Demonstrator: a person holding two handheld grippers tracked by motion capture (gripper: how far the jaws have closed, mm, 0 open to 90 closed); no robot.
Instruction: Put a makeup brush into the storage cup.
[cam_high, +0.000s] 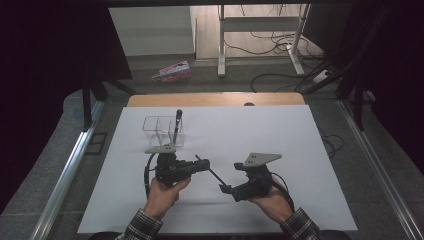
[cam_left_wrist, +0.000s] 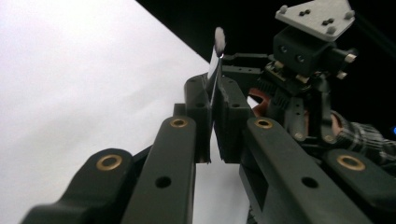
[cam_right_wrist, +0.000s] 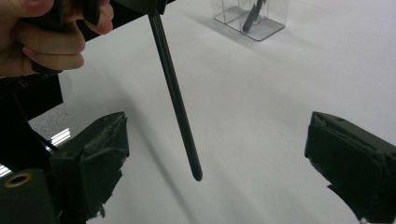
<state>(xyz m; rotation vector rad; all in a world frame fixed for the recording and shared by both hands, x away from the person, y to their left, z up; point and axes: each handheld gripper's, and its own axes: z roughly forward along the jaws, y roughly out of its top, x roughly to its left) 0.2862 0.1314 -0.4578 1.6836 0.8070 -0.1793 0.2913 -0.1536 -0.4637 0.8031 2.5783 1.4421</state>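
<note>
high view: white tabletop, cabled floor

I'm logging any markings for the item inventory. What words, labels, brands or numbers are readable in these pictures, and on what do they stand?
No text can be read anywhere.
Pink packet on the floor beyond the table: it bears print, too small and blurred to read.
Black pen held in the left gripper: no marking shows.
Clear organizer: no label shows.
Grey plate on the right gripper: screw holes, no writing.
</note>
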